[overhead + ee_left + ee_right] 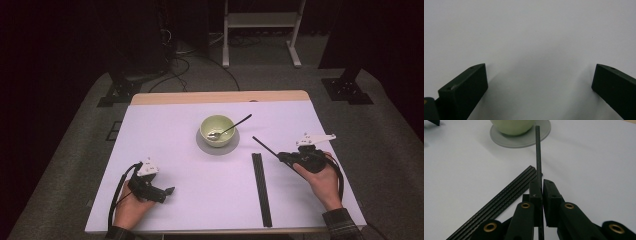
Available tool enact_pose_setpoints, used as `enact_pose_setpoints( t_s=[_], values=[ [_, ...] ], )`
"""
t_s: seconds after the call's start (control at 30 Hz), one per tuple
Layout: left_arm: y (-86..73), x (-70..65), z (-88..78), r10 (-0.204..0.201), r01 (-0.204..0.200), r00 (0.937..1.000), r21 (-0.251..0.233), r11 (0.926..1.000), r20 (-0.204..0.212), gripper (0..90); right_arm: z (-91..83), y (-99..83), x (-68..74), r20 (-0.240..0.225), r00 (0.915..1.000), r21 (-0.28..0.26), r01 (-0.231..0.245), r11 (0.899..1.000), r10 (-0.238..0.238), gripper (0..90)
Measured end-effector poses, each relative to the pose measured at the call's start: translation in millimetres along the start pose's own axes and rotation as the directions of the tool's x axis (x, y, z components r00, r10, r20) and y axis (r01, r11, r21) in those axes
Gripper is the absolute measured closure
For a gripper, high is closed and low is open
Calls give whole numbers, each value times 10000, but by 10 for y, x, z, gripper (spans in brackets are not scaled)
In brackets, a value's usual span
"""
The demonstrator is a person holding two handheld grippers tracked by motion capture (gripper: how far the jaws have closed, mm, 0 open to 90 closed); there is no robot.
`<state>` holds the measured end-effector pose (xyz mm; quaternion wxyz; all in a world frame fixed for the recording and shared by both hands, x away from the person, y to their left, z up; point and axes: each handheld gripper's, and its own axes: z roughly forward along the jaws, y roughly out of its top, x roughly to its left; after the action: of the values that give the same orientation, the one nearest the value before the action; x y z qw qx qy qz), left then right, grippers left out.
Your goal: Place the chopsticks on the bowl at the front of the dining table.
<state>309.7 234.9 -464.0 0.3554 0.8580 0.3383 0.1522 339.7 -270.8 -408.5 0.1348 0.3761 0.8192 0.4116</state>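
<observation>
Gripping one thin black chopstick (538,150) near its end, right gripper (542,185) clamped tight, tip aimed toward green bowl (217,129). Stick light, stiff, slippery; likely pivots. Left gripper (169,191) wide, empty, resting on table (165,150).

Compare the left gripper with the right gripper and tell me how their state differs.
The left gripper has its jaws wide apart with only bare white table between them; the right gripper is shut on a thin black rod.
In the high view the left gripper sits near the table's front edge, away from everything; the right gripper is beside the row of black rods, its rod aimed toward the bowl.
Both are hand-held, black and two-jawed.
</observation>
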Motion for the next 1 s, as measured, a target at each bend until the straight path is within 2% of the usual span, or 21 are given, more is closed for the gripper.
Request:
enact_pose_setpoints(
  t_s=[1.0],
  values=[
    [0,-1,0,0,0,10000,-7,10000,-5,0,198,366,196,-340,9986,-269,394,9989,-403,855]
  ],
)
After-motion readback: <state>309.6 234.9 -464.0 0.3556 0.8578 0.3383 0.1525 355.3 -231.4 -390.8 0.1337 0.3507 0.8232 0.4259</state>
